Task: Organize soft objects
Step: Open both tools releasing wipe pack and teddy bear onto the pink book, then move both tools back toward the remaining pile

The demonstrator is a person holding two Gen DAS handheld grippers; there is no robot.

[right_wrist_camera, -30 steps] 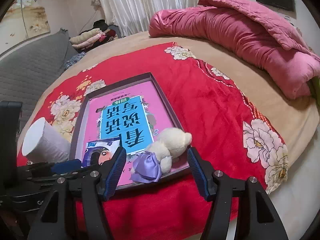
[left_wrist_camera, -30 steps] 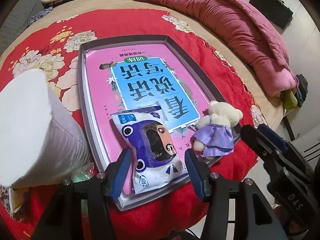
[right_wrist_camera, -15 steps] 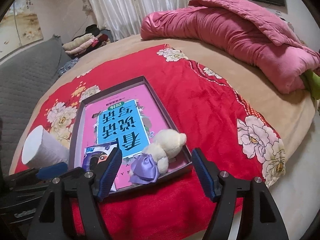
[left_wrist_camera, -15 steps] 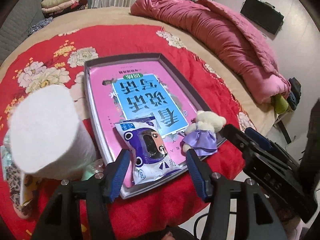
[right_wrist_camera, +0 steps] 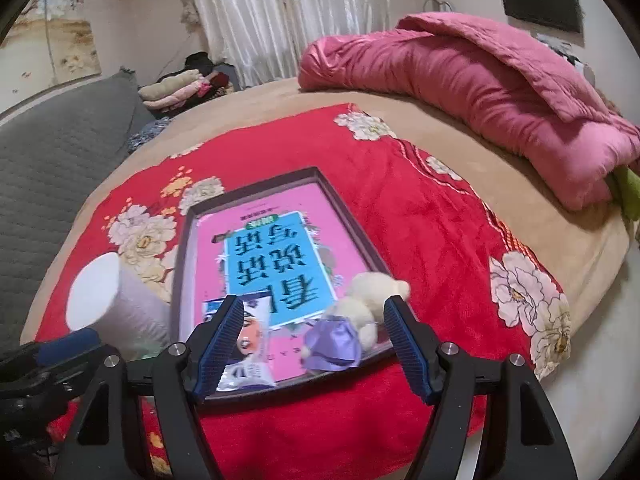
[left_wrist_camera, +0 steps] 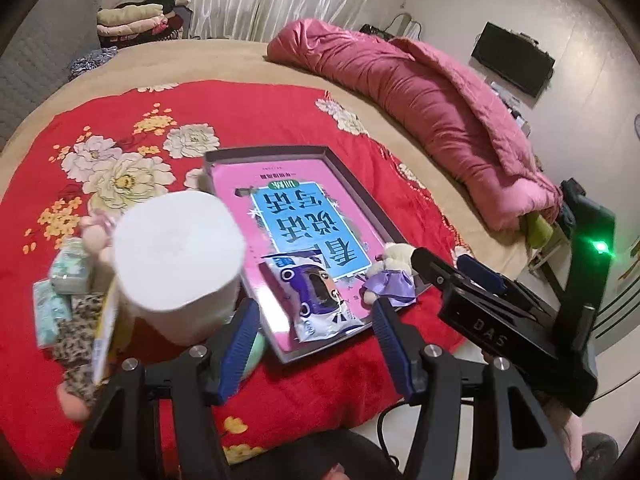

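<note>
A grey tray [left_wrist_camera: 352, 196] [right_wrist_camera: 344, 208] lined with a pink and blue book lies on the red floral blanket. In it lie a purple and white soft packet [left_wrist_camera: 320, 300] [right_wrist_camera: 248, 344] and a small cream plush bear in a purple dress [left_wrist_camera: 390, 276] [right_wrist_camera: 352, 328]. My left gripper [left_wrist_camera: 312, 340] is open and empty, above the tray's near edge, over the packet. My right gripper [right_wrist_camera: 312, 344] is open and empty, held back from the bear; it shows in the left wrist view [left_wrist_camera: 480, 292] at the right.
A white paper roll [left_wrist_camera: 180, 264] [right_wrist_camera: 116, 304] stands left of the tray. Small soft items [left_wrist_camera: 68, 300] lie left of the roll. A pink quilt [left_wrist_camera: 420, 108] [right_wrist_camera: 480, 92] lies on the bed's far right. Folded clothes [left_wrist_camera: 132, 20] are at the back.
Both grippers have pulled back and up from the tray, still open and empty. The packet and bear lie where they were. More of the bed and the items beside the roll now show.
</note>
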